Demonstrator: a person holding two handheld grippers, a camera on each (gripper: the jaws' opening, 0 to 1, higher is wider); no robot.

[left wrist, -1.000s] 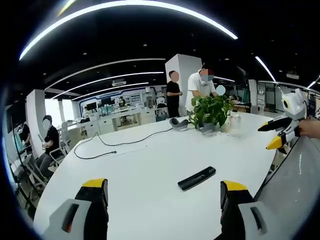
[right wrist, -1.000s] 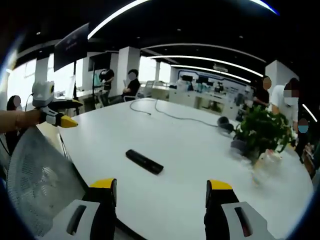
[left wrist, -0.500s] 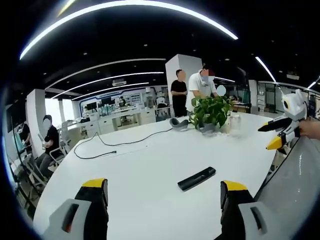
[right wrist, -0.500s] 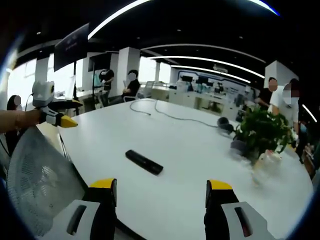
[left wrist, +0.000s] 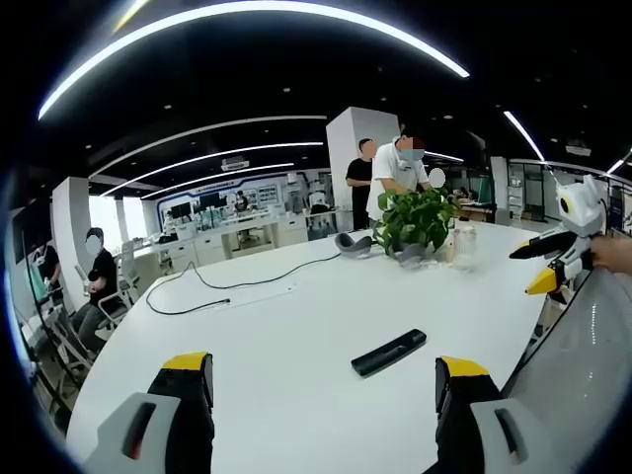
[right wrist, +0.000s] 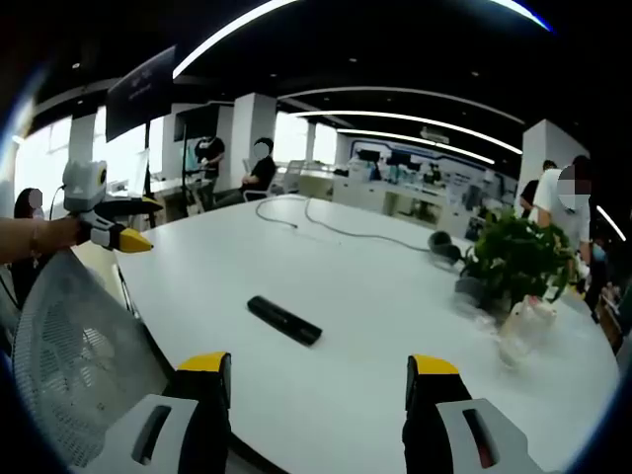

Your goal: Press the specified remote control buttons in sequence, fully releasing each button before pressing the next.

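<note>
Left gripper view: remote (left wrist: 388,353) lies slantwise; both tongs (left wrist: 326,380) (right wrist: 318,377) wide open, empty.

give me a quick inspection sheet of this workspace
surface: white table, mostly bare
job's things: black remote control lying flat, untouched
clutter: potted plant, clear bottle, headset
grippers: left gripper and right gripper open, held off the remote
cables: black cable trailing across the table's far side
surroundings: mesh chair back at the table edge; open office, people standing and seated beyond
</note>
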